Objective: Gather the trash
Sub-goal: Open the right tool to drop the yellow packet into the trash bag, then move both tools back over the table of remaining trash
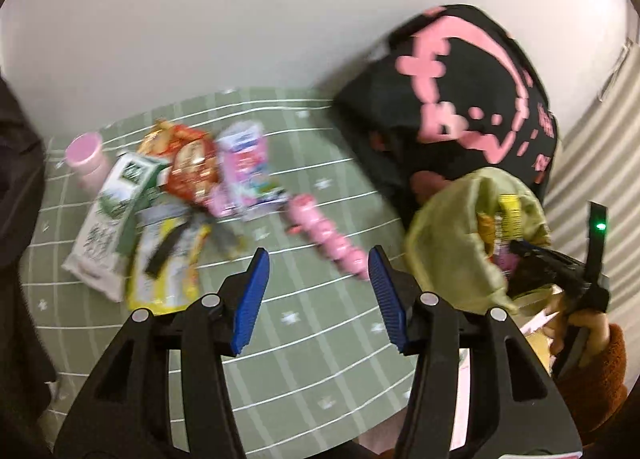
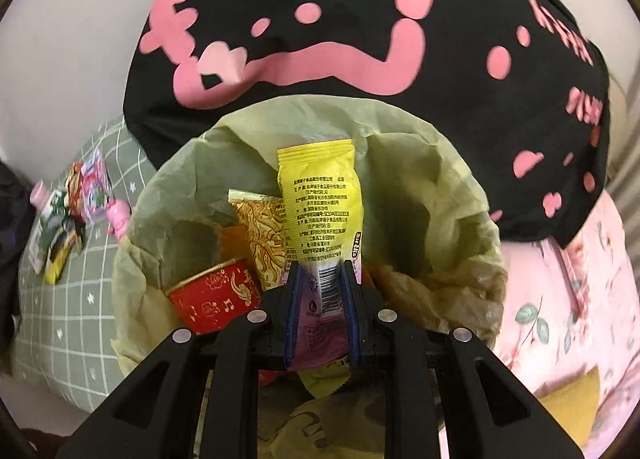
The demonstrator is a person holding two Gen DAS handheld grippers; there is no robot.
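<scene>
Blurred pink toy (image 1: 328, 239) (details unreadable)

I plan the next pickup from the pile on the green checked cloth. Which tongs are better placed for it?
Left. The left tongs are open and empty, facing the pink string of small packets on the green checked cloth. The right tongs are shut on a yellow snack wrapper over the green bag.

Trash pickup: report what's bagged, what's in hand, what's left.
Bagged: a red cup and a noodle packet lie in the green bag. In hand: the right gripper clamps a yellow wrapper over it. Left: carton, wrappers and pink bottle on the cloth; left gripper is open, empty.
</scene>
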